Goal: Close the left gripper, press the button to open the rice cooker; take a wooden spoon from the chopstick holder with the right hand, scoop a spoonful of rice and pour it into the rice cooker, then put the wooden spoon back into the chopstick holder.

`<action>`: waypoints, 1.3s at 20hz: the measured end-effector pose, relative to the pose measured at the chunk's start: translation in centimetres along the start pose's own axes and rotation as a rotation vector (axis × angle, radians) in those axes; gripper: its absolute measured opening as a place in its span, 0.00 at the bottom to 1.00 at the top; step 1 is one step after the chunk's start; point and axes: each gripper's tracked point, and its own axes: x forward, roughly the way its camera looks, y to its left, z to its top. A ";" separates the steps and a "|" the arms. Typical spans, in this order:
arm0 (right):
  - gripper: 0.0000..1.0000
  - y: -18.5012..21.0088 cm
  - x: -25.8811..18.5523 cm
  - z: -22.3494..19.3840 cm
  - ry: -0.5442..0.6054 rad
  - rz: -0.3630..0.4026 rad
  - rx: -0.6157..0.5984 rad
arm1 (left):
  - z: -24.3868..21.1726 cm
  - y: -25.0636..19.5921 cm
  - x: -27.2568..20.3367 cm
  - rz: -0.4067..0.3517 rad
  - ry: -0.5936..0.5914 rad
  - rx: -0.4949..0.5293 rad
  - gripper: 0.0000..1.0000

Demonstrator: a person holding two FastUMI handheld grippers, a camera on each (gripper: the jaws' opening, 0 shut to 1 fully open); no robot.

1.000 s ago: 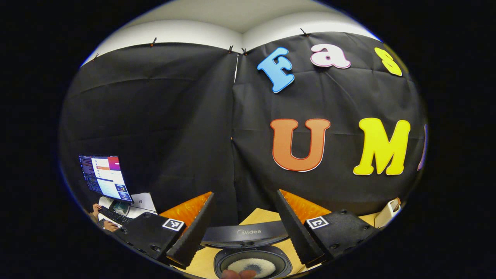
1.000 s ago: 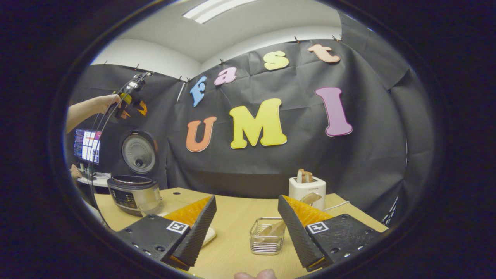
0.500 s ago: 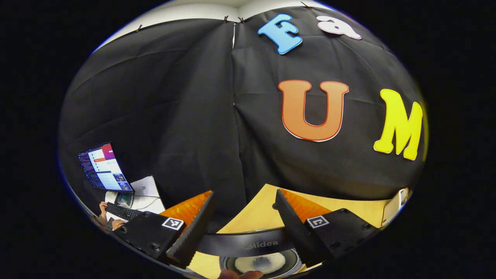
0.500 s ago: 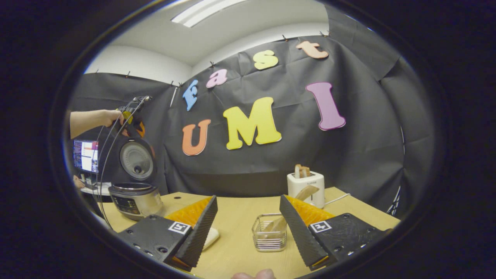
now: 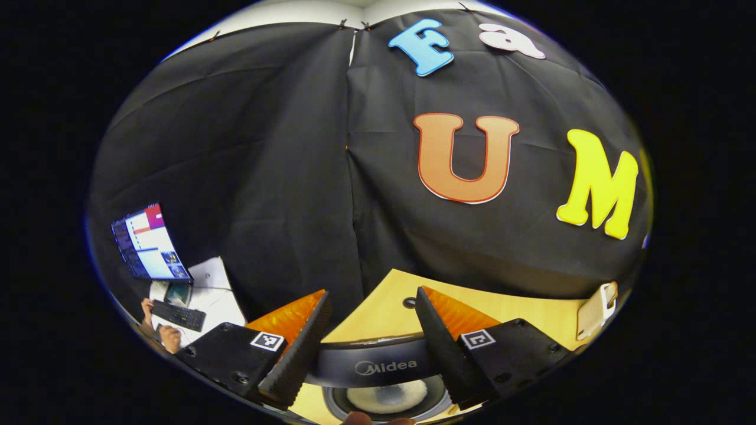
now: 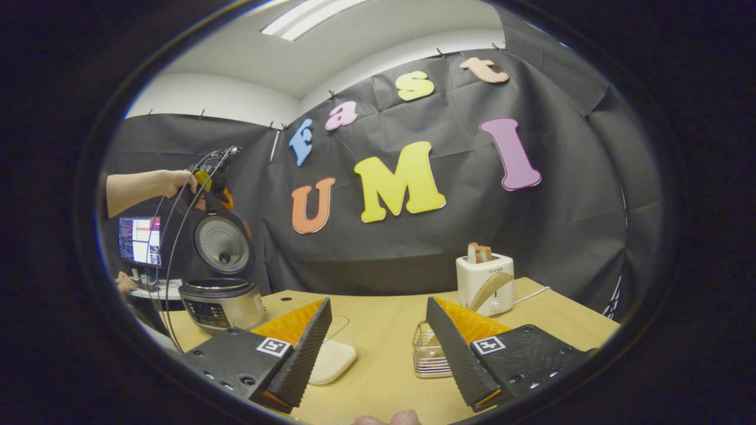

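Rice cooker [image 6: 220, 302] stands lid-up at the table's [image 6: 378, 330] left edge, rice inside, while we hold left gripper [image 5: 369, 336] and right gripper [image 6: 378, 348] jaws apart, empty, the right facing the chopstick holder [image 6: 426, 357] with its wooden spoon [image 6: 487, 289].

Evenly lit from above, by a ceiling light strip [image 6: 313, 10] at the upper left of the right gripper view. Soft, faint shadows on the wooden table [image 6: 378, 330]. Strong fisheye bending toward the edges. Glowing, slightly washed-out monitor [image 5: 147, 243] at lower left of the left gripper view. Possibly mild softness at the rims.
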 end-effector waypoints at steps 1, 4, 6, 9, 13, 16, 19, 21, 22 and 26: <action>0.95 0.2 -0.3 0.3 -0.008 0.002 -0.004 | -1.0 -0.2 -0.7 -0.016 -0.001 -0.004 0.92; 0.92 1.2 -1.2 0.5 -0.010 0.017 -0.015 | -4.6 -0.8 -3.4 -0.041 -0.025 0.021 0.93; 0.92 1.8 -1.9 0.4 -0.008 0.023 -0.012 | -7.9 -1.4 -5.0 -0.056 -0.037 0.019 0.92; 0.92 2.6 -2.9 0.0 -0.007 0.029 -0.013 | -12.7 -1.7 -6.1 -0.063 -0.040 0.023 0.91; 0.95 2.4 -3.8 -0.3 -0.008 0.003 -0.028 | -17.2 -2.3 -6.7 -0.060 -0.096 0.068 0.91; 0.92 2.4 -4.2 -1.2 0.026 -0.010 -0.057 | -20.0 -2.1 -6.3 -0.055 -0.110 0.101 0.90; 0.92 2.1 -4.8 -1.2 0.031 -0.030 -0.079 | -20.3 -2.0 -6.3 -0.060 -0.154 0.097 0.90; 0.95 2.3 -4.9 -1.3 0.034 -0.033 -0.083 | -21.5 -2.0 -5.9 -0.061 -0.142 0.099 0.90; 0.92 2.6 -4.9 -1.4 0.037 -0.030 -0.079 | -21.7 -2.0 -6.2 -0.063 -0.167 0.101 0.90; 0.92 3.7 -4.4 -1.5 0.047 -0.017 -0.039 | -22.7 -2.2 -5.8 -0.066 -0.257 0.128 0.90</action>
